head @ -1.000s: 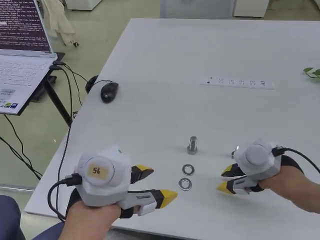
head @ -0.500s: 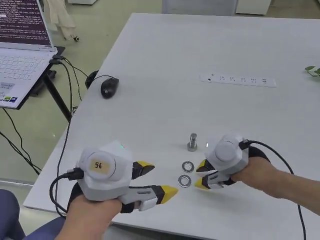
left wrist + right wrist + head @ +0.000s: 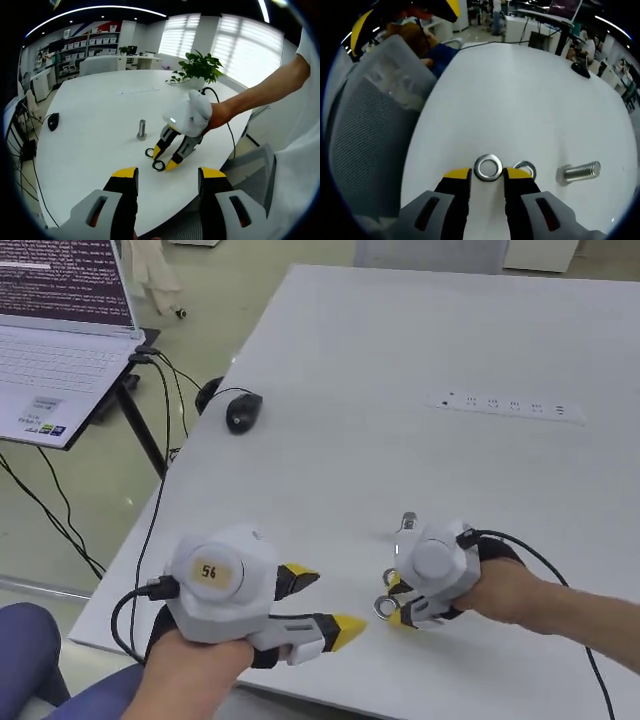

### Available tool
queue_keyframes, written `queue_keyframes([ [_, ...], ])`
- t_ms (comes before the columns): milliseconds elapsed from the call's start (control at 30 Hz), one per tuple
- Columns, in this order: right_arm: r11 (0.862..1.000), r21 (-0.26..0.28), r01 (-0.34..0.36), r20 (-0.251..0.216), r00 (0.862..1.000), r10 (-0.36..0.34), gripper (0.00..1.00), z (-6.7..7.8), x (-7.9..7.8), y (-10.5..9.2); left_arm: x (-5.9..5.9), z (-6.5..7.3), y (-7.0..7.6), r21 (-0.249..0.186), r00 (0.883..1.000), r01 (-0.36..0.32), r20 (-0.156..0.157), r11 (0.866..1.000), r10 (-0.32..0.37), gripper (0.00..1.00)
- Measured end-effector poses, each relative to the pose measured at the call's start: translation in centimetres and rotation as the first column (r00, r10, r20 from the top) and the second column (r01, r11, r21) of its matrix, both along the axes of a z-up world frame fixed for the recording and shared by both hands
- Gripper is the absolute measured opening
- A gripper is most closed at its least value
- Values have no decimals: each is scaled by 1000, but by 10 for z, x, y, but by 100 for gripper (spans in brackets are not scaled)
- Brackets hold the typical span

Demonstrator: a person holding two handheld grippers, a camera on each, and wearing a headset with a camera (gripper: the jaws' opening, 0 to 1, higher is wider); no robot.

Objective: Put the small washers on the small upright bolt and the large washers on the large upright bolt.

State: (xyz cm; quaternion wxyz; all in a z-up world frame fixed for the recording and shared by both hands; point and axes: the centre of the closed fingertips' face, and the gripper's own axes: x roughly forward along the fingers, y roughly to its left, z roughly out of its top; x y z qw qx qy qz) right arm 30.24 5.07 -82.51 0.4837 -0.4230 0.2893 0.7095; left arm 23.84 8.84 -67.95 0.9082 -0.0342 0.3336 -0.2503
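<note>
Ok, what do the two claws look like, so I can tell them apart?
Both have rounded white housings, black jaws with yellow tips and a black cable. The left claw carries a round yellowish label reading 56; the right claw has a plain white cap.

Left gripper (image 3: 325,605): head view 7 o'clock, jaws wide apart, aimed toward 3 o'clock. Right gripper (image 3: 394,602): 5 o'clock, jaws narrowly parted, aimed toward 8 o'clock.
</note>
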Motion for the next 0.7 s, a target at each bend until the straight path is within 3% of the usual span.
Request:
queue_keyframes([
  [300, 999, -3, -37, 10, 999, 37, 27, 0, 1, 2, 0, -2, 0, 4, 1000, 4, -6, 1000, -4, 47],
  [700, 1000, -11, -24, 10, 1000, 24, 23, 0, 3, 2, 5, 2, -2, 7, 1000, 9, 3, 1000, -9, 47],
])
